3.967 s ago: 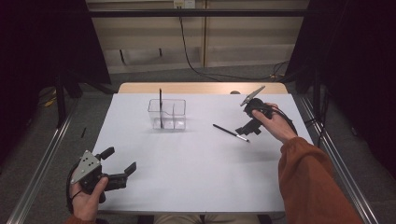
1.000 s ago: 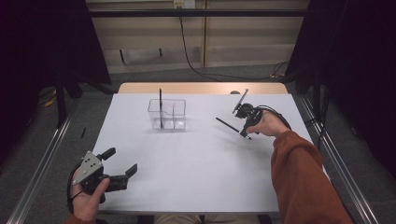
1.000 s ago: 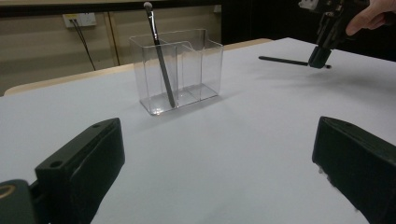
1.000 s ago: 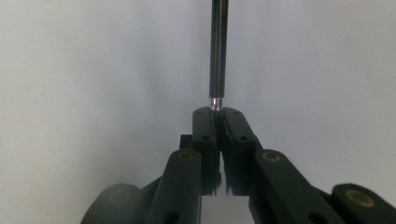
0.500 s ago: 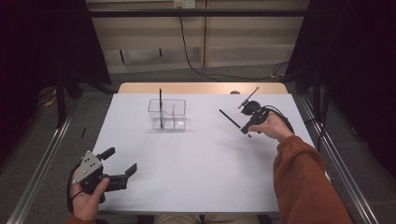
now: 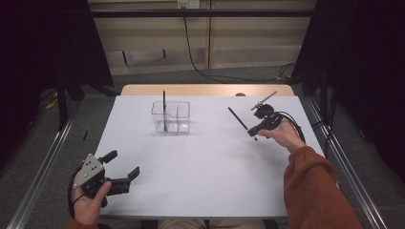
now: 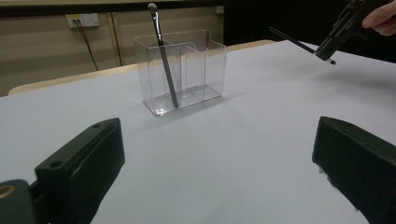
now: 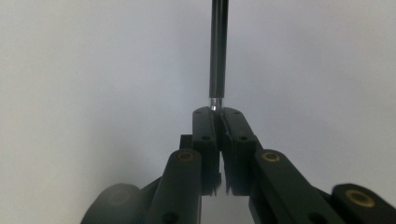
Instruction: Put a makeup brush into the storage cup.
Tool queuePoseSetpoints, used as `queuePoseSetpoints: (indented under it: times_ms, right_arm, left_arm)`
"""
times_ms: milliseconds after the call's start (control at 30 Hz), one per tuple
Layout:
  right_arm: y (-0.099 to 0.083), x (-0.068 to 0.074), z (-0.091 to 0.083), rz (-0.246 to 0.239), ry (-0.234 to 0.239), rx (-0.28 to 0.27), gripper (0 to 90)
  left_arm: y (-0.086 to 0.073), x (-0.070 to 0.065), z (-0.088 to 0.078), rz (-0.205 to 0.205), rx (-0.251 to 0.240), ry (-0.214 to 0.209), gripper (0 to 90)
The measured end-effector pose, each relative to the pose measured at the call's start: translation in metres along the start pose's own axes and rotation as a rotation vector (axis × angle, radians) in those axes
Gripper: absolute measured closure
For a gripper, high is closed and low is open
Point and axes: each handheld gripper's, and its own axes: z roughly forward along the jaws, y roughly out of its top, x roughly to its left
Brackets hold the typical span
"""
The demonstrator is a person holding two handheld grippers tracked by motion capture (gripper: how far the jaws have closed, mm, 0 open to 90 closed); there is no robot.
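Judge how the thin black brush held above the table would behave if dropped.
The brush looks straight and stiff, unbent in the right hand-held gripper. Its round, slim handle would probably roll on the flat white table. It seems light.

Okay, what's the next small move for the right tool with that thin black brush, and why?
Probably carry it left toward the clear plastic two-compartment holder. The right tool is shut on the thin black brush, lifted off the white table; one matching brush already stands in the holder.
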Motion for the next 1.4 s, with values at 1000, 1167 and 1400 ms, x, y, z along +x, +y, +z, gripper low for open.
queuePoseSetpoints:
  times_ms: [1000, 1167, 1400]
  right_arm:
    - [-0.015, 0.006, -0.013, 0.030, 0.017, -0.379, 84.4]
    - [-0.020, 0.006, -0.020, 0.030, 0.024, -0.416, 84.5]
    - [-0.024, 0.012, -0.024, 0.005, 0.041, -0.437, 84.5]
  left_arm:
    - [0.000, 0.001, 0.001, 0.000, -0.003, -0.001, 2.4]
    - [0.000, 0.001, 0.002, -0.003, -0.002, -0.006, 2.4]
    - [0.000, 0.001, 0.002, -0.001, -0.001, -0.006, 2.4]
